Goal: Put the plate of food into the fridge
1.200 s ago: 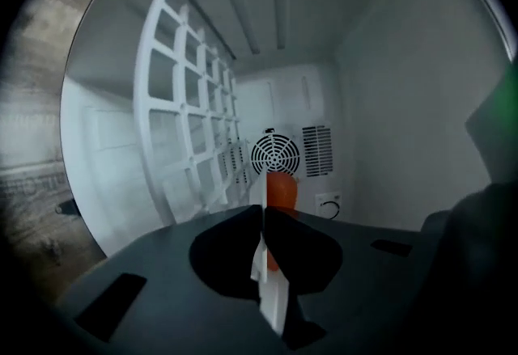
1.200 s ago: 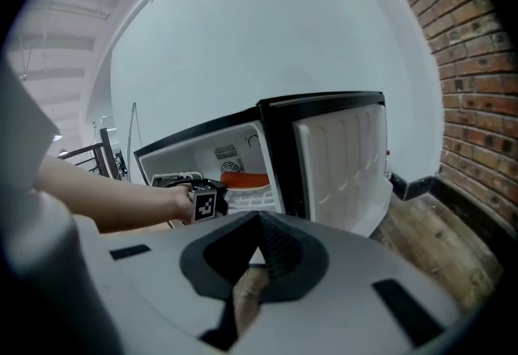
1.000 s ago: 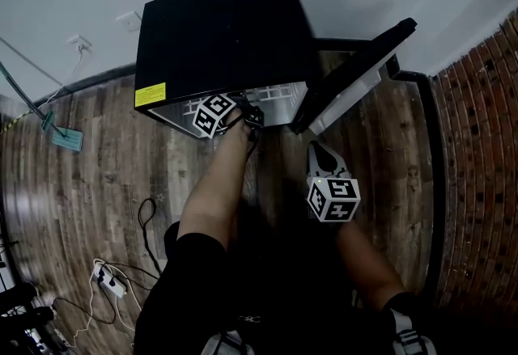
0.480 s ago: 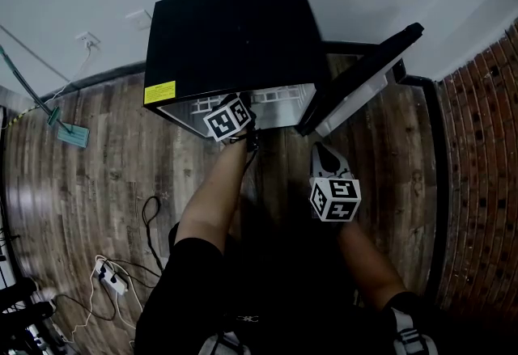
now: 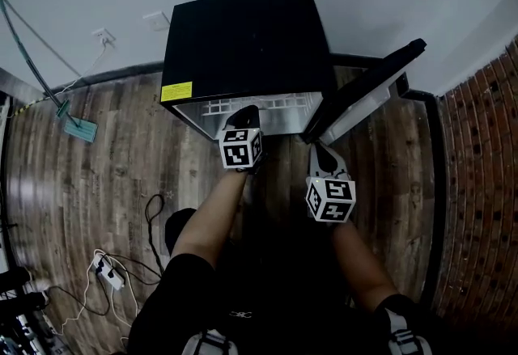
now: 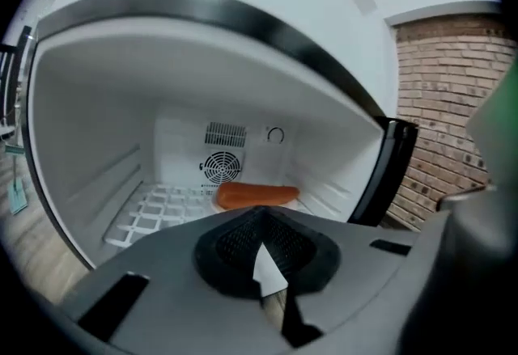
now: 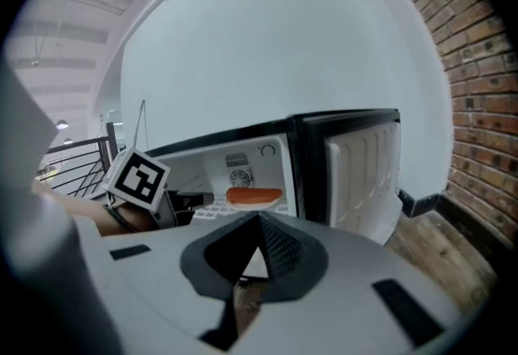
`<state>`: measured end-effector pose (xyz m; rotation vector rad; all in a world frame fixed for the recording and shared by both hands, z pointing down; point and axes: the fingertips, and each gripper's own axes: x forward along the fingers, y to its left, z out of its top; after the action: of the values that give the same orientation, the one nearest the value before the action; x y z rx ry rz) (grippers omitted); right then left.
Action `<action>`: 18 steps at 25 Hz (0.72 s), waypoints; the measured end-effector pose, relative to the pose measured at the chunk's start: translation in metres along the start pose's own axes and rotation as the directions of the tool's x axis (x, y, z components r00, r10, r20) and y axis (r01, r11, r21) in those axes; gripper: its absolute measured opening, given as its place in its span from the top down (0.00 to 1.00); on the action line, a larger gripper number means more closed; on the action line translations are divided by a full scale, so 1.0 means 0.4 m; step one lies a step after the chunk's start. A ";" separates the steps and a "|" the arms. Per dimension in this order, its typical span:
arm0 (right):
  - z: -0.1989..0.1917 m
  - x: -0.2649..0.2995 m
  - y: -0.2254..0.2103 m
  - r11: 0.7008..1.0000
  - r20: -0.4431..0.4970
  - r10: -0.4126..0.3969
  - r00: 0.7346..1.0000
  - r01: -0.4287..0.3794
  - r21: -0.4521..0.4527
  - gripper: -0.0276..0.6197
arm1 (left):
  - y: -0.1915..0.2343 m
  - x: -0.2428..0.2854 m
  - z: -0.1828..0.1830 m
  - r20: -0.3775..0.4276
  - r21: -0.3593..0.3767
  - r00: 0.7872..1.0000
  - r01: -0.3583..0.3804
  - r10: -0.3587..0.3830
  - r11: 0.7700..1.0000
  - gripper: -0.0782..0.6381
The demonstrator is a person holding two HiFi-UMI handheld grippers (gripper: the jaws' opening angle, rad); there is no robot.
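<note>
The black mini fridge (image 5: 243, 46) stands against the wall with its door (image 5: 364, 90) swung open to the right. Inside, an orange sausage-like food (image 6: 255, 196) lies on a pale plate on the wire shelf (image 6: 162, 212), near the back fan; the right gripper view shows the same food (image 7: 253, 196). My left gripper (image 5: 245, 115) hovers just outside the fridge opening, jaws closing to shut with nothing between them (image 6: 261, 224). My right gripper (image 5: 320, 151) hangs lower, beside the door, shut and empty (image 7: 261, 224).
A brick wall (image 5: 477, 183) runs along the right, close to the open door. A power strip and cables (image 5: 109, 272) lie on the wooden floor at the lower left. A blue tag (image 5: 81, 128) and a cord sit at the far left.
My left gripper has drawn back out of the fridge toward me, leaving the food on the shelf. The right gripper has hardly moved.
</note>
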<state>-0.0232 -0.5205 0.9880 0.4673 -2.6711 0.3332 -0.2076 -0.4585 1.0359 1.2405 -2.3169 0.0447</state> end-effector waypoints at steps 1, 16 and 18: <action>0.021 -0.001 0.013 1.000 0.016 0.005 1.000 -0.005 -0.006 0.94 | -0.017 -0.023 0.009 0.000 0.012 1.000 0.018 -0.018 1.000 0.90; 0.582 -0.146 0.187 1.000 0.124 -0.005 0.992 0.007 -0.019 0.94 | -0.240 -0.431 0.557 0.125 0.133 0.976 0.161 -0.177 0.978 0.90; 0.697 -0.203 0.216 1.000 0.130 0.000 0.992 0.003 -0.022 0.94 | -0.262 -0.504 0.664 0.130 0.119 0.976 0.161 -0.176 0.980 0.90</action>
<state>-0.0826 -0.5020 0.6912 0.5004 -2.7968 0.2815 -0.1445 -0.4332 0.6932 1.5356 -2.3438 0.0248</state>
